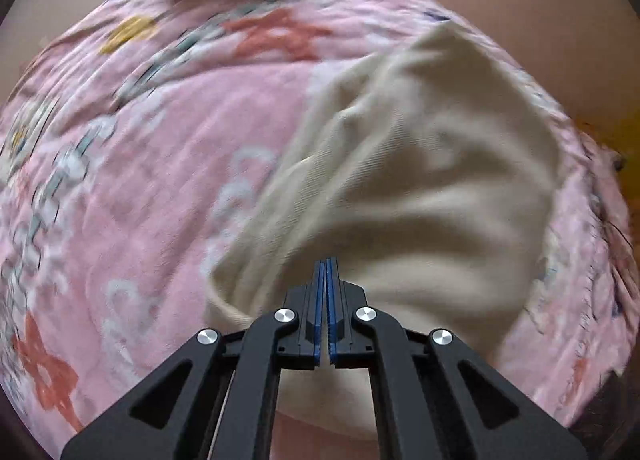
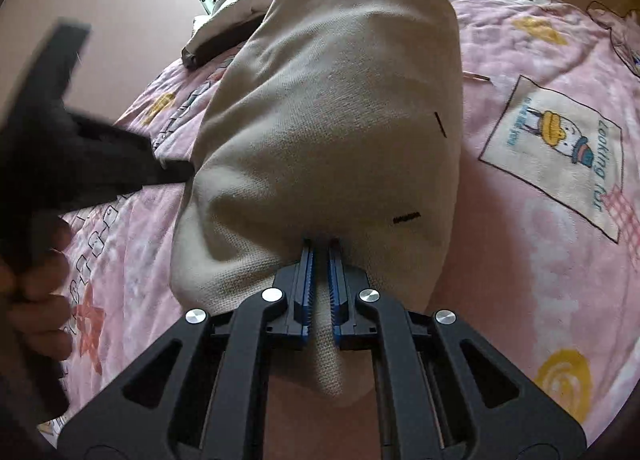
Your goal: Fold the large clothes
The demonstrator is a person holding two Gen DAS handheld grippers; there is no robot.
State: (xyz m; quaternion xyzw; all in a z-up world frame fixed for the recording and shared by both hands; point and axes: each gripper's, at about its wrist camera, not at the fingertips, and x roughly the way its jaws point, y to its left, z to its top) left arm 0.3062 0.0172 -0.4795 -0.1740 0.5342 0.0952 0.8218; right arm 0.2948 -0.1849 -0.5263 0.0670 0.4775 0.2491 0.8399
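Both tongs, left (image 1: 327,260) and right (image 2: 321,242), pinch the soft, floppy garment (image 2: 332,99) by its edge above the bed (image 2: 540,240).

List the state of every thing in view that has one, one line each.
Left claw: shut, cream garment at its tips; grip not clearly visible.
Right claw: shut on a fold of the cream garment.
Cream garment: bunched, lifted at the near edge.
Pink blanket: spread flat, wrinkled.
Pillows: stacked at the far end.
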